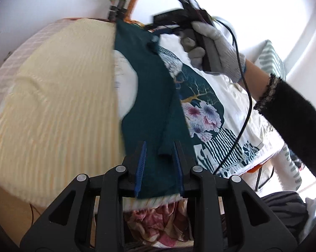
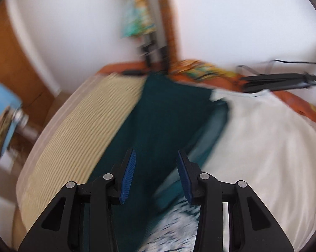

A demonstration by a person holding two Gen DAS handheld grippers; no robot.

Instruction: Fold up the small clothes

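bed (image 1: 42,96): striped cream cover on the left, patterned white sheet (image 1: 231,113) on the right
dark green garment (image 1: 153,96): lies long across the bed between the two, one flap folded over lengthwise; looks part-folded, crosswise folds likely left
left claw (image 1: 159,157): jaws partly open over the near end of the garment, pads clear of it, gripping nothing
right claw (image 2: 155,174): partly open above the garment, empty; view blurred
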